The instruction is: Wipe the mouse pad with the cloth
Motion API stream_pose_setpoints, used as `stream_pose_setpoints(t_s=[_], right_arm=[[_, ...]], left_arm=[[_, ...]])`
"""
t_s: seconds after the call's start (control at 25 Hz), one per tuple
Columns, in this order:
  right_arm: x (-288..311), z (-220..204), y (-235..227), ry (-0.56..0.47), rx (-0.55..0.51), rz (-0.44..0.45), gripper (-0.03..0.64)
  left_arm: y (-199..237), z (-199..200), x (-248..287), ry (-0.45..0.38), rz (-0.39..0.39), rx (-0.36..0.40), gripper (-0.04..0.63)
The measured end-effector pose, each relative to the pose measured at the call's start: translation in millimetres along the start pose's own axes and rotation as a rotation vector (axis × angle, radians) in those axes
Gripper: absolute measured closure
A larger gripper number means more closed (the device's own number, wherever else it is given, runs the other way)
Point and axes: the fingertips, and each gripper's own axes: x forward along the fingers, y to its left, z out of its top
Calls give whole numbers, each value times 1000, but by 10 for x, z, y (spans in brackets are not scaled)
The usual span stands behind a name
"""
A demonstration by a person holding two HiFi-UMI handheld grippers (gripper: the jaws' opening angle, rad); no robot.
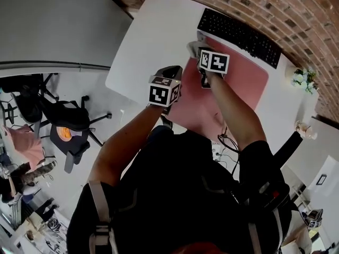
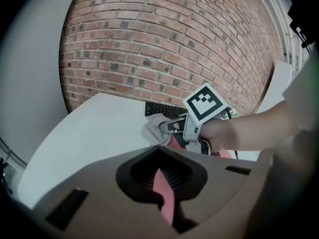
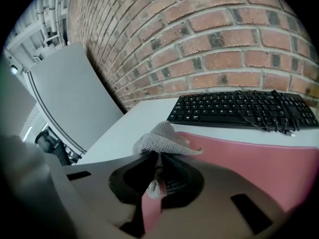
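The cloth, a small grey woven rag, is sitting bunched on the far left corner of the pink mouse pad, just short of the keyboard. It is looking light and limp, so it is likely to fold and drag rather than slide flat. A pinch on a gathered fold, with the loose part trailing ahead, seems the sensible hold, and that is how it is being held. The pad itself is lying flat on the white desk, thin and flexible by the look of it. It may creep under a sideways stroke unless something is pinning it.

The right gripper is clamping the cloth, its jaws closed on a fold, with the rest spilling out past the tips onto the pad's corner. The left gripper is hanging over the near left part of the pad, its jaws drawn together with nothing between them. Whether it is touching the pad cannot be made out.
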Motion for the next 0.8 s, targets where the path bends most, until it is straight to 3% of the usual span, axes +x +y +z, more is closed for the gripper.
stream_pose_setpoints(t_s=[0.4, 0.8], right_arm=[[-2, -52, -190, 12, 18, -38, 580], [-281, -91, -682, -18, 81, -106, 580]], left_arm=[[-42, 170, 129, 0, -32, 13, 596], [-299, 240, 326, 21, -81, 58, 596]])
